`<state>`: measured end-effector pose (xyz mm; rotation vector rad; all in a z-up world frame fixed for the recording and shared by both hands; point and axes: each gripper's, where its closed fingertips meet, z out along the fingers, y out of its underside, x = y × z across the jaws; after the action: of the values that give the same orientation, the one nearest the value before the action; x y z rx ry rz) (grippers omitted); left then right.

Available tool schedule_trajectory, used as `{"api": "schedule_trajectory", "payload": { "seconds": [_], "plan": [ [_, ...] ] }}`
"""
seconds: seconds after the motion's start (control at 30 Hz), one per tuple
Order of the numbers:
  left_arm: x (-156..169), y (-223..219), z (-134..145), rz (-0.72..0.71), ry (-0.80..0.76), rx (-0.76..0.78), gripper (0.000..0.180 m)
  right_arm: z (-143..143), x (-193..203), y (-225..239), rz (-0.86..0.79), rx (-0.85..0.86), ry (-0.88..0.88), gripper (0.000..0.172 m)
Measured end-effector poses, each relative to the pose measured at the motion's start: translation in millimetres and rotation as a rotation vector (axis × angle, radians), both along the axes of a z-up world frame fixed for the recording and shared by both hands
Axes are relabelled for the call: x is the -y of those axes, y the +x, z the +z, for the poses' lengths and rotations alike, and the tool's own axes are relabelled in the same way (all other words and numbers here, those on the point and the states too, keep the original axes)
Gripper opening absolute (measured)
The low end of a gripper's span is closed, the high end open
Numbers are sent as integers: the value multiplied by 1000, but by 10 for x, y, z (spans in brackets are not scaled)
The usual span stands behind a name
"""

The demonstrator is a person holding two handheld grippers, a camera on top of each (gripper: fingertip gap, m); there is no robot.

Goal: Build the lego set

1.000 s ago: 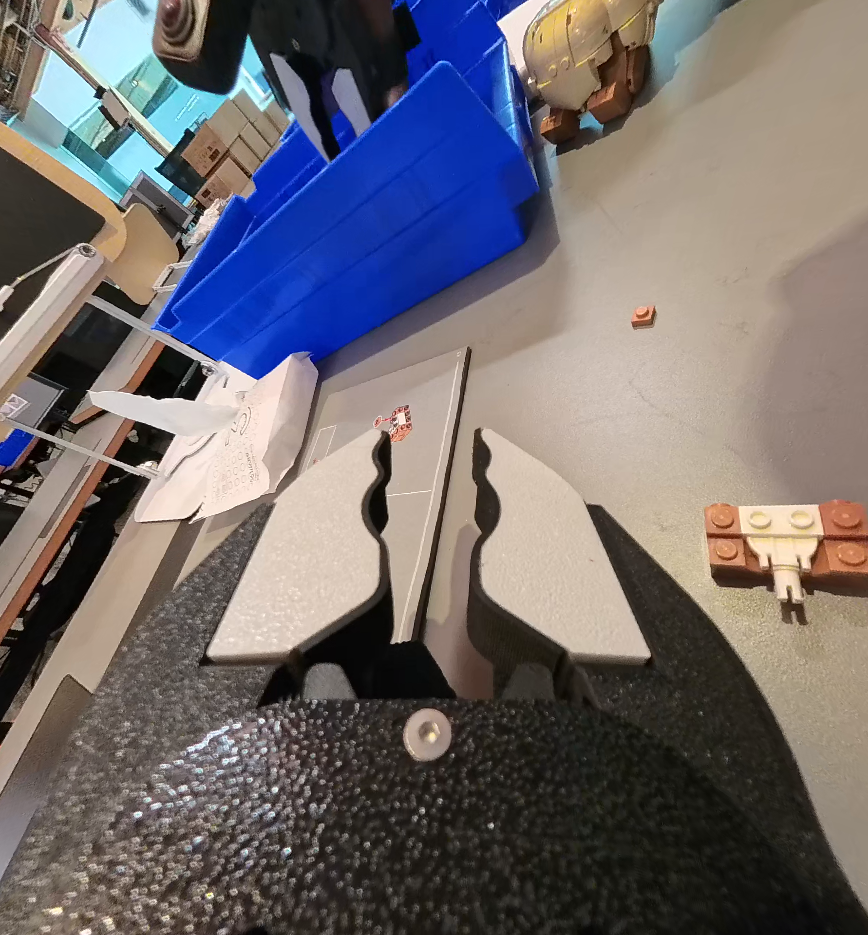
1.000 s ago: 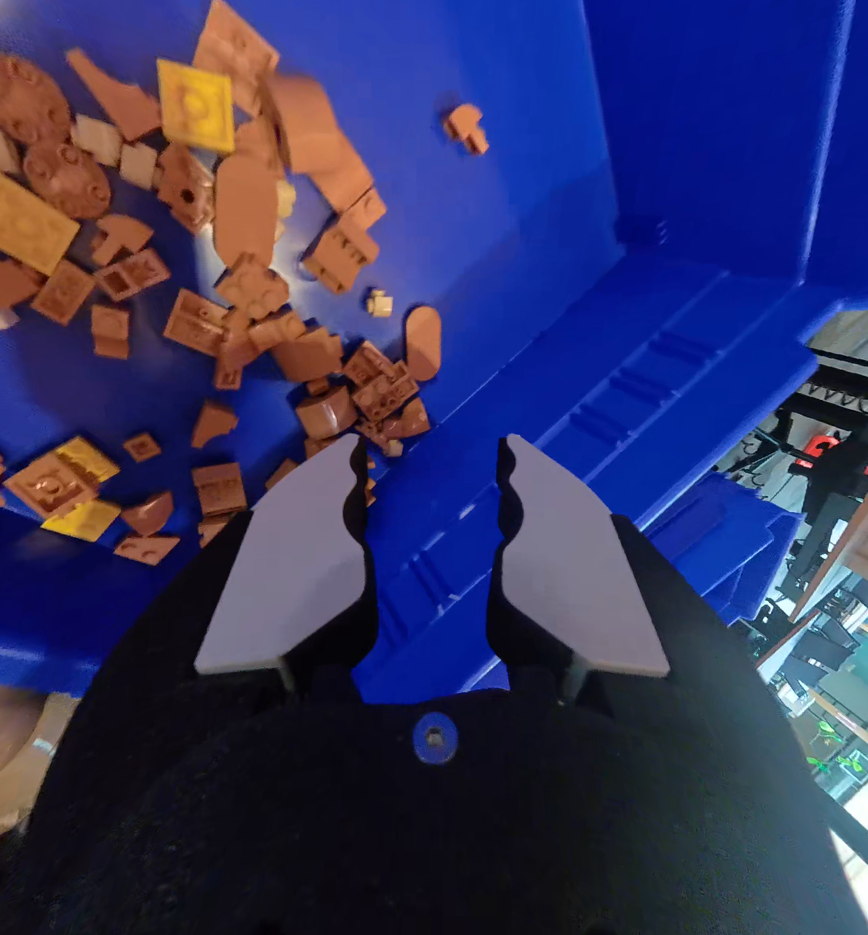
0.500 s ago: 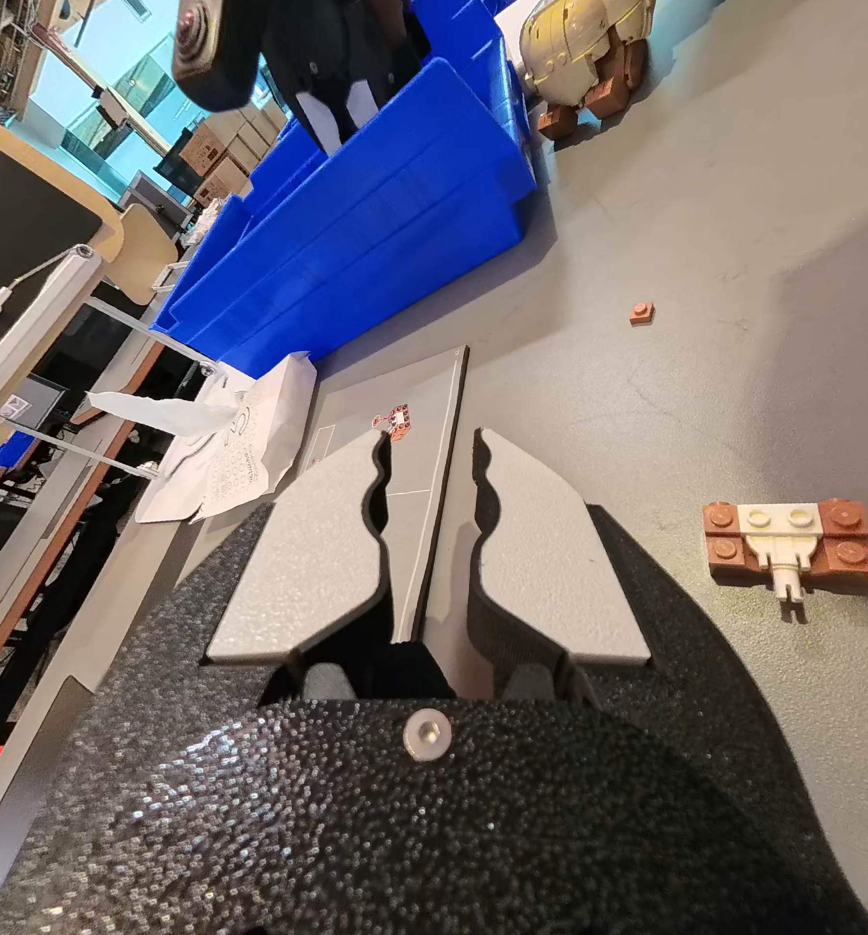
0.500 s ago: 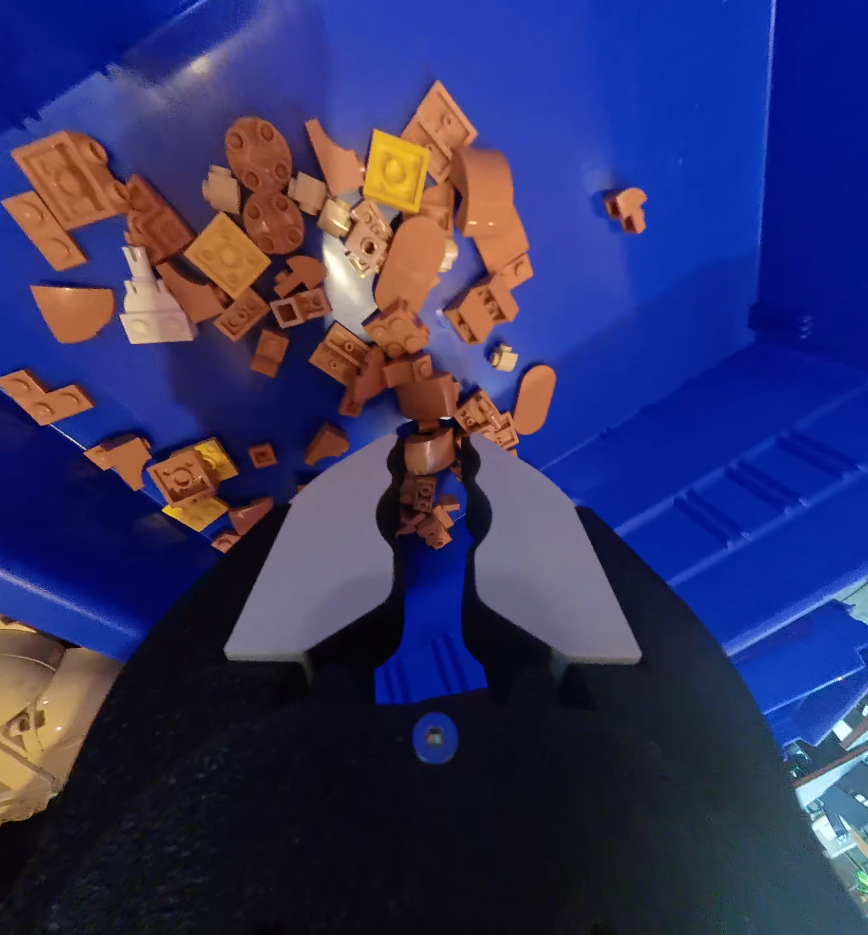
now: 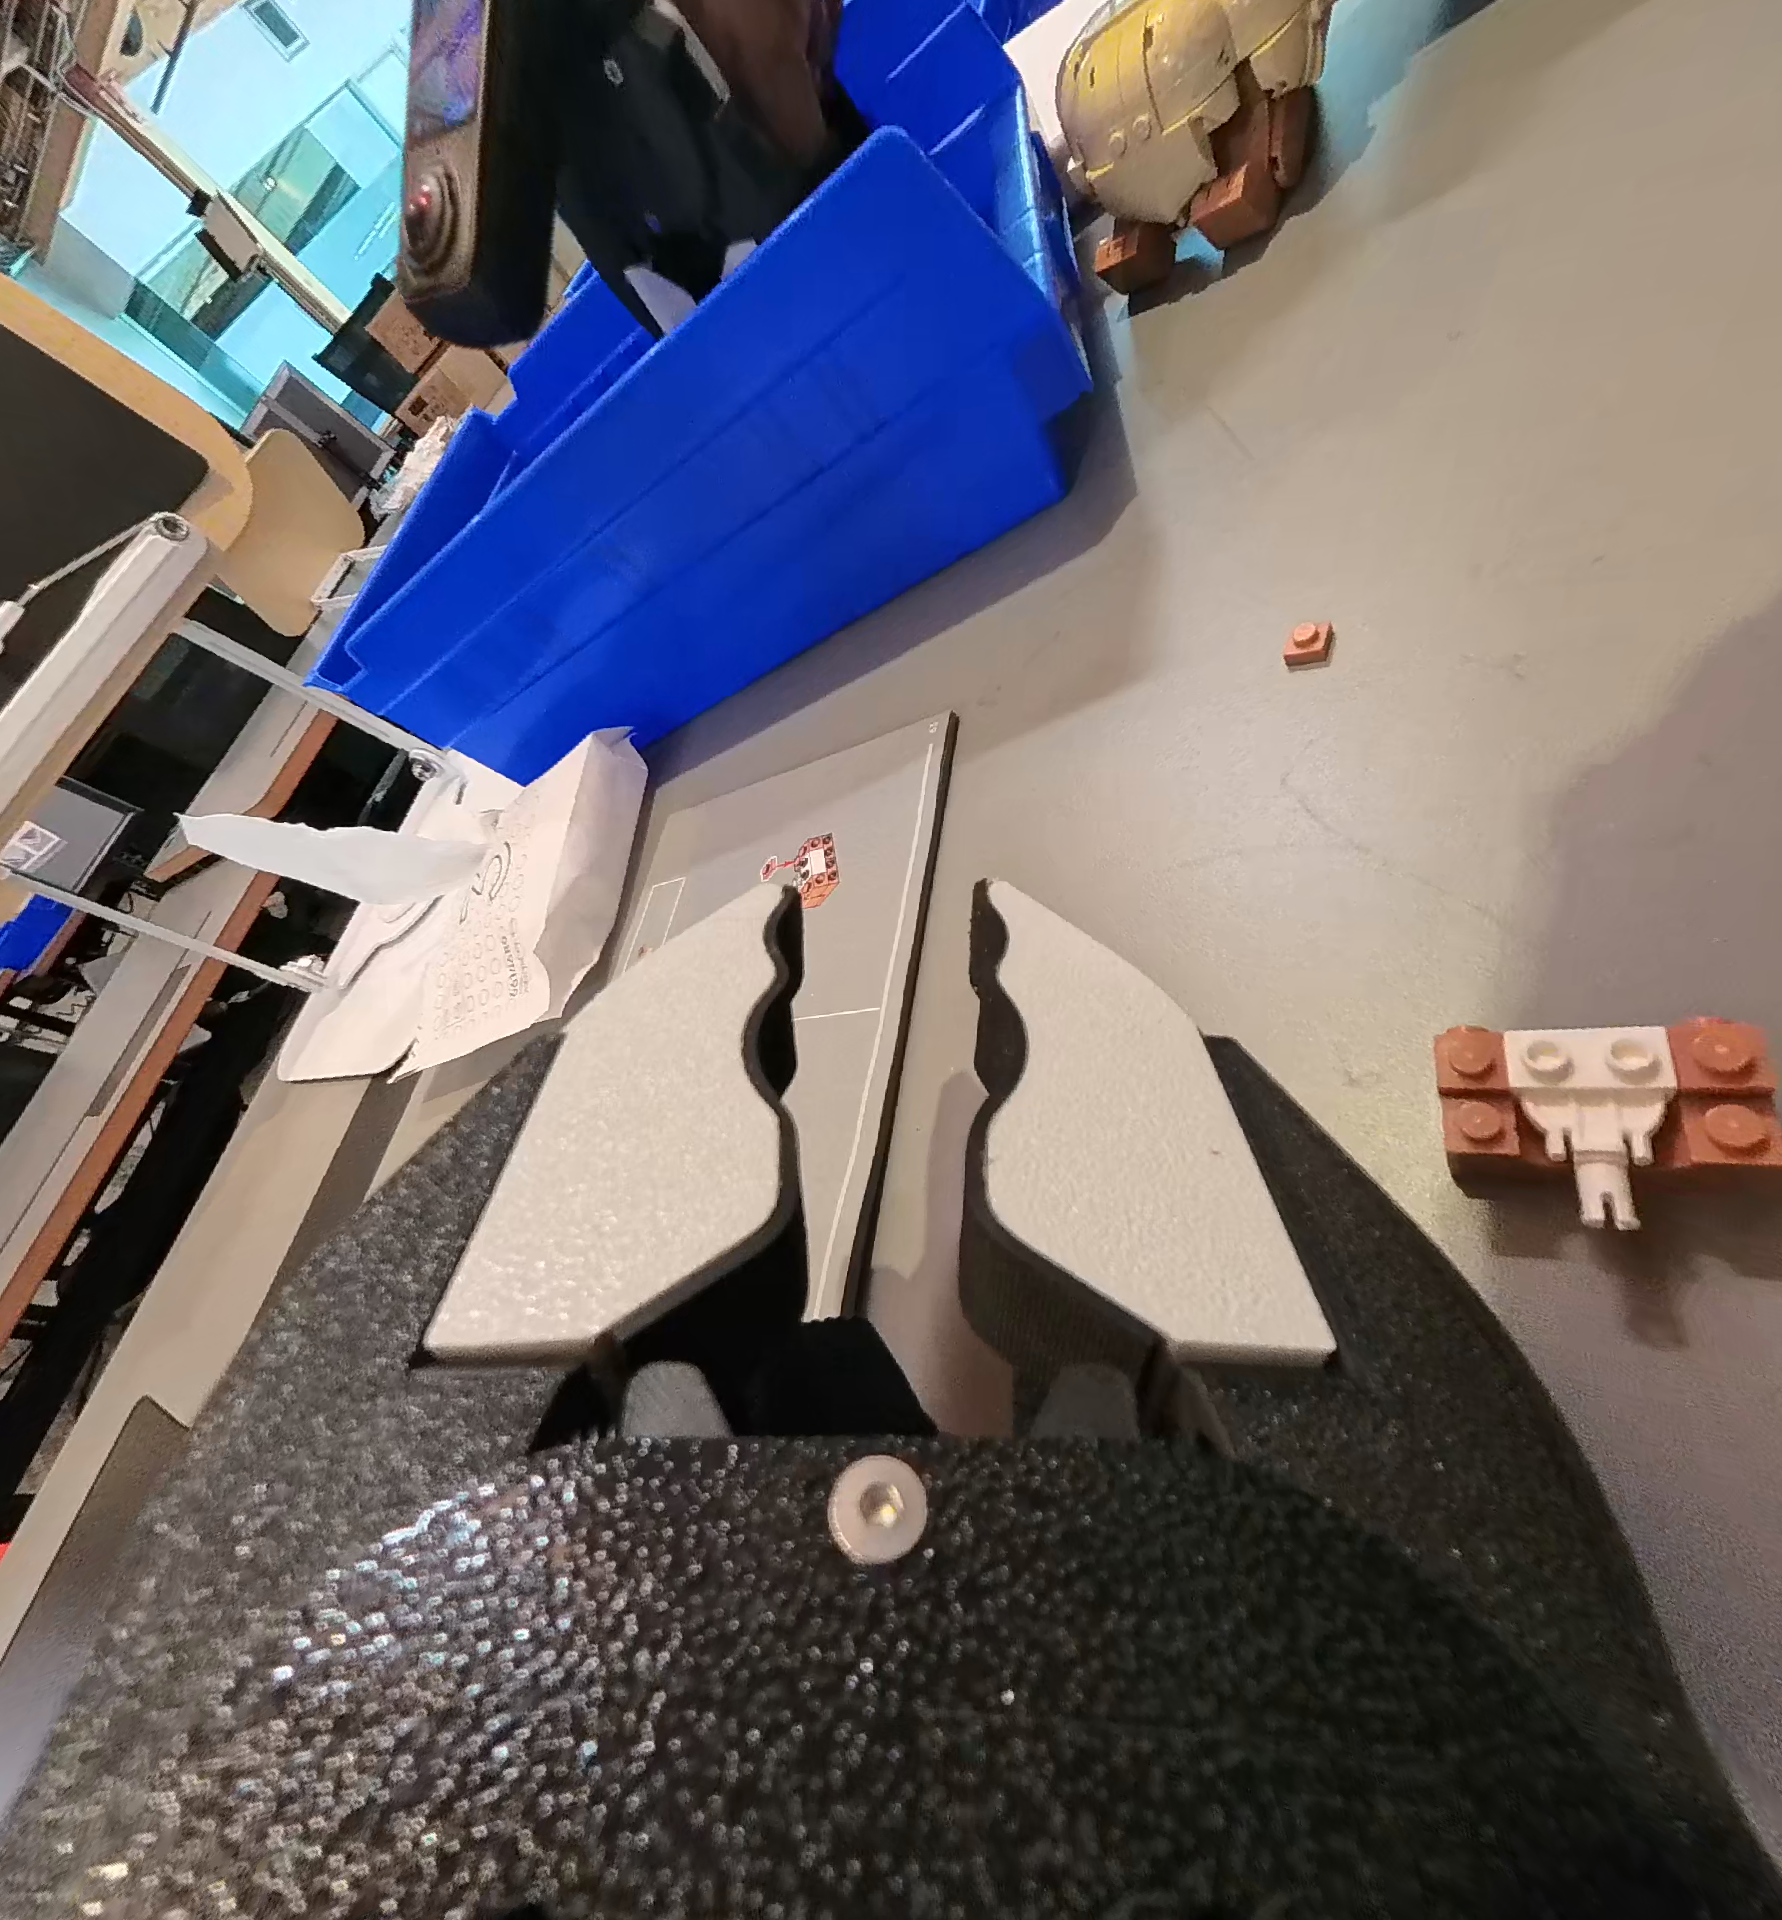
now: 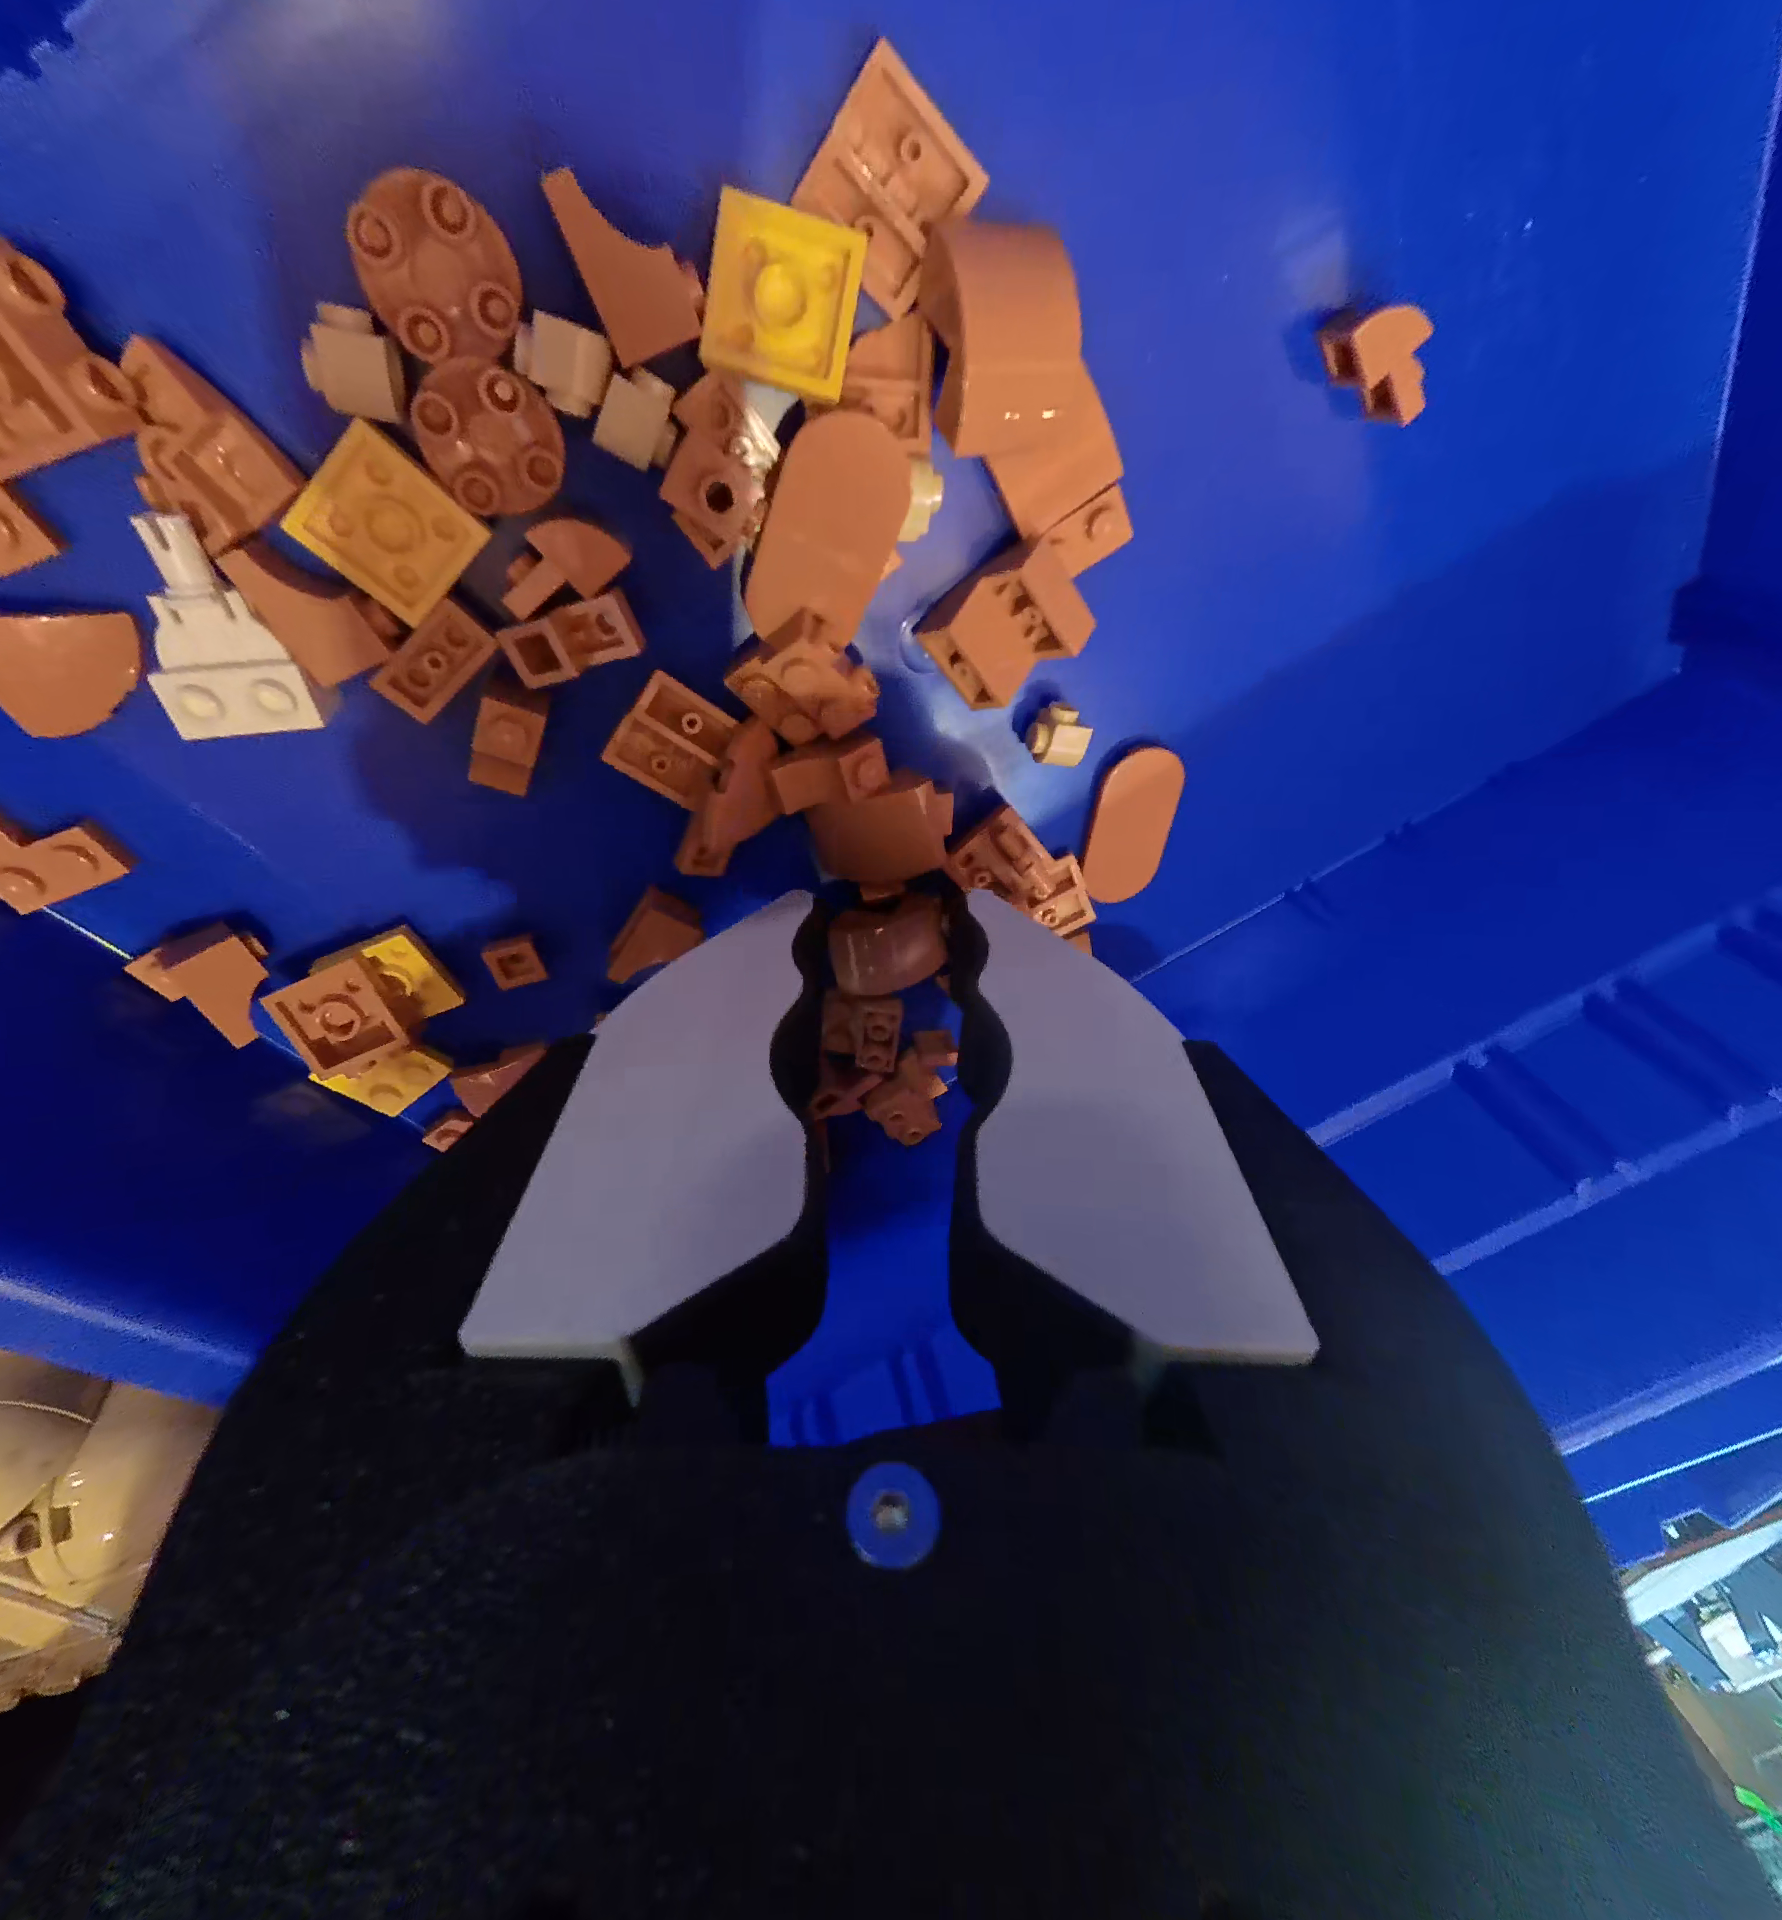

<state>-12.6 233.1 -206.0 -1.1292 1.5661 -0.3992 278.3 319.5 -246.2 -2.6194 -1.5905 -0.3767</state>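
My right gripper point(image 6: 882, 925) is down inside a blue bin point(image 6: 1386, 727), at the near edge of a pile of brown, yellow and white bricks point(image 6: 814, 540). Its pads are shut on a small brown curved brick point(image 6: 882, 948). More small brown pieces lie between the fingers below it. My left gripper point(image 5: 885, 899) is open and empty, held low over a grey instruction booklet point(image 5: 783, 821) on the grey table point(image 5: 1489, 416). A brown and white brick assembly point(image 5: 1609, 1107) lies on the table to its right. The right gripper's black body point(image 5: 596, 135) shows above the bins.
Blue bins point(image 5: 762, 436) stand in a row at the back. A tan and brown brick model point(image 5: 1167, 94) stands beside them and also shows in the right wrist view point(image 6: 4, 1538). A single small brown plate point(image 5: 1309, 645) lies loose. A white paper bag point(image 5: 492, 935) lies left of the booklet. About 30 centimeters separates my left fingertips from my right.
My right gripper moved from the bin's bare side onto the pile and closed from wide open onto the brown curved brick; it has kept hold since. The left gripper has stayed still.
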Motion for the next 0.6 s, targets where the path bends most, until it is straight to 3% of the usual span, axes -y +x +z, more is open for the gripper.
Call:
{"api": "schedule_trajectory", "payload": {
  "seconds": [0.6],
  "plan": [
    [-5,-9,19,2,-9,13,30,16,-60,-22,-4,-43,-34,4]
  ]
}}
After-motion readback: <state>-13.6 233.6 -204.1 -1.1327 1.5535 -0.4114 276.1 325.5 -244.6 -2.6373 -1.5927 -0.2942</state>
